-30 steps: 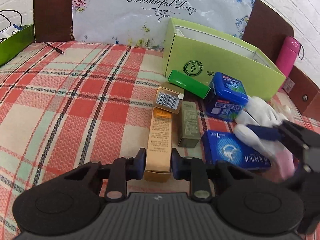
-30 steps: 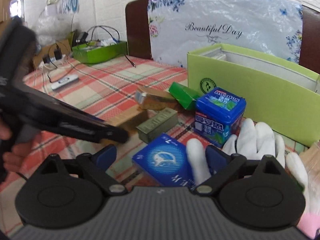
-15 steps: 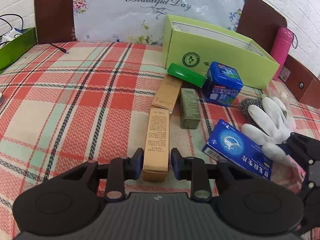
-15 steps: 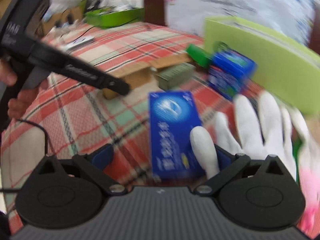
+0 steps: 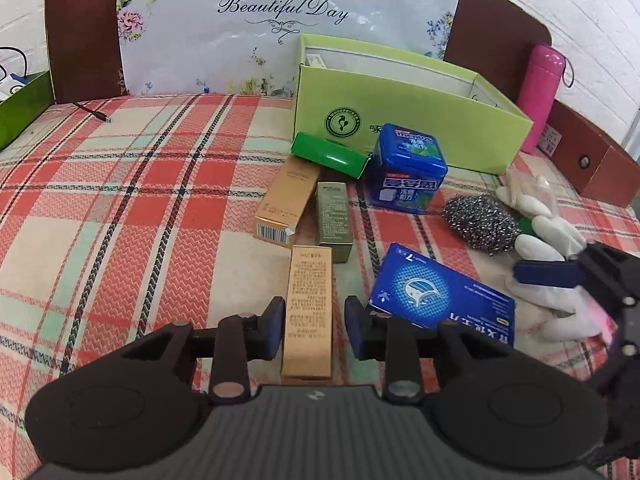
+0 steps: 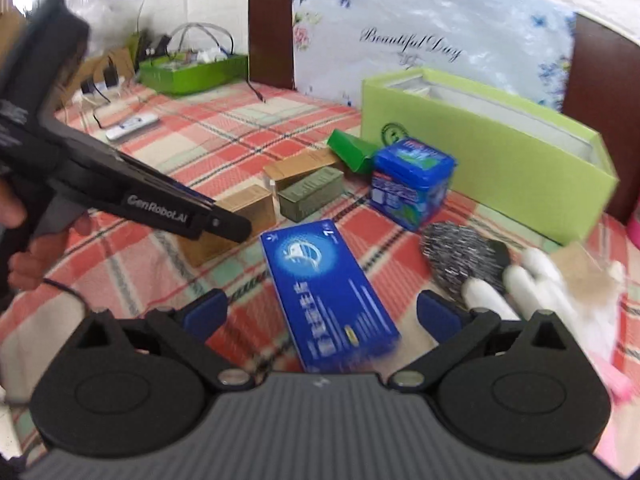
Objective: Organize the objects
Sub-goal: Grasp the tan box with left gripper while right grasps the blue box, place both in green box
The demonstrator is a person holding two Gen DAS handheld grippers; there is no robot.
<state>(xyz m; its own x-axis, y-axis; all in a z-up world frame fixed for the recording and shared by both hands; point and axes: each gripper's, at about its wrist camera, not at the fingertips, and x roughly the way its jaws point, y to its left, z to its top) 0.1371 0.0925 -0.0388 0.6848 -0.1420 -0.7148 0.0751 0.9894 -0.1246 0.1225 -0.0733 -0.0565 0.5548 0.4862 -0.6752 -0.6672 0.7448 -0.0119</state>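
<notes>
A slim gold box (image 5: 310,312) lies lengthwise on the plaid cloth between the fingers of my left gripper (image 5: 314,322). Its jaws are opening, and a narrow gap shows on each side of the box. In the right wrist view the left gripper (image 6: 224,226) reaches in from the left over that gold box (image 6: 224,224). My right gripper (image 6: 320,314) stands wide open around a flat blue box (image 6: 324,292), with its pads well clear of it. That blue box (image 5: 436,300) lies just right of the gold one.
An open lime-green box (image 5: 400,120) stands at the back. In front lie a blue tub (image 5: 408,172), a small green box (image 5: 328,154), a wider gold box (image 5: 286,200) and an olive box (image 5: 334,216). A steel scourer (image 5: 478,220), white gloves (image 5: 540,216) and pink bottle (image 5: 540,96) are at the right.
The left jaws have spread off the slim gold box, which now lies nearer me, apart from the other boxes. The right gripper has shifted left, off the glove, to straddle the blue box.
</notes>
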